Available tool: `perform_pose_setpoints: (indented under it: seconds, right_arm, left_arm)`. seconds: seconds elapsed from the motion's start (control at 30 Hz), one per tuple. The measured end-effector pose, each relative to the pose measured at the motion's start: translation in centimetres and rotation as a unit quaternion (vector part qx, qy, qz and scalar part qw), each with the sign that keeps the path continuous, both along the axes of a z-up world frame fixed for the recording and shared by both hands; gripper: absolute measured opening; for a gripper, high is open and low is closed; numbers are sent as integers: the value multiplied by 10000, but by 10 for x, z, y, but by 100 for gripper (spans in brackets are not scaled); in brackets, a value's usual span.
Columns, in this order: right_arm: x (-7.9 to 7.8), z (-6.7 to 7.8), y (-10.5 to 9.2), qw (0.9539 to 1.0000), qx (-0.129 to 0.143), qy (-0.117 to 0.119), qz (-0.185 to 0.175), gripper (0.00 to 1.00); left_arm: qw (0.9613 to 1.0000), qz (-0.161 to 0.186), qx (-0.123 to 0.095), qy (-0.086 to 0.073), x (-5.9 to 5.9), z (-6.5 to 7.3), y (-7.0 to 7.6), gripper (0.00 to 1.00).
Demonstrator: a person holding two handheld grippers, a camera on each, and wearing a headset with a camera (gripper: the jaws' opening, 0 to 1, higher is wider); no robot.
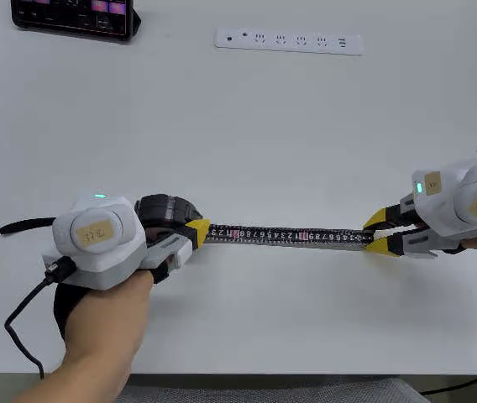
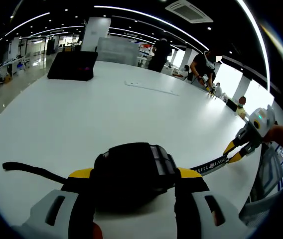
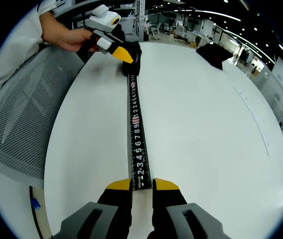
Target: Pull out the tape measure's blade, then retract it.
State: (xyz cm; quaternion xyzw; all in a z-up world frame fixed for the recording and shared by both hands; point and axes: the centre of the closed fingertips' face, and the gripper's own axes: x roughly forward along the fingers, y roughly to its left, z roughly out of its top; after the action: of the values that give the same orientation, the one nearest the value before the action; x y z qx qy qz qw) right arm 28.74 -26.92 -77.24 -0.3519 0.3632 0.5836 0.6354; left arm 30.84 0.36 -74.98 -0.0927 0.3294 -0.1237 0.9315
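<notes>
On the white table (image 1: 222,126), nearer me than the power strip (image 1: 289,39), I find the tape measure (image 1: 167,214) lying with its black body clamped between the jaws of my left gripper (image 2: 135,174). Its blade (image 1: 289,236) lies extended flat on the tabletop, numbers up, and runs from the body to my right gripper (image 3: 141,185). That gripper's yellow-tipped jaws are closed on the blade's end. A black strap (image 1: 24,225) trails from the body on the side away from the blade. The tape measure lies well apart from the power strip.
</notes>
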Motion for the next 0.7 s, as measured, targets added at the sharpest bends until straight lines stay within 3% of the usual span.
perform_pose_setpoints:
  seconds: [0.17,0.7]
  right_arm:
    - [0,0,0,10000,8,13,-36,11]
    - [0,0,0,9999,-123,25,-42,10]
  left_arm:
    - [9999,74,-85,16,0,1,0,61]
    - [9999,-41,37,88,0,-1,0,59]
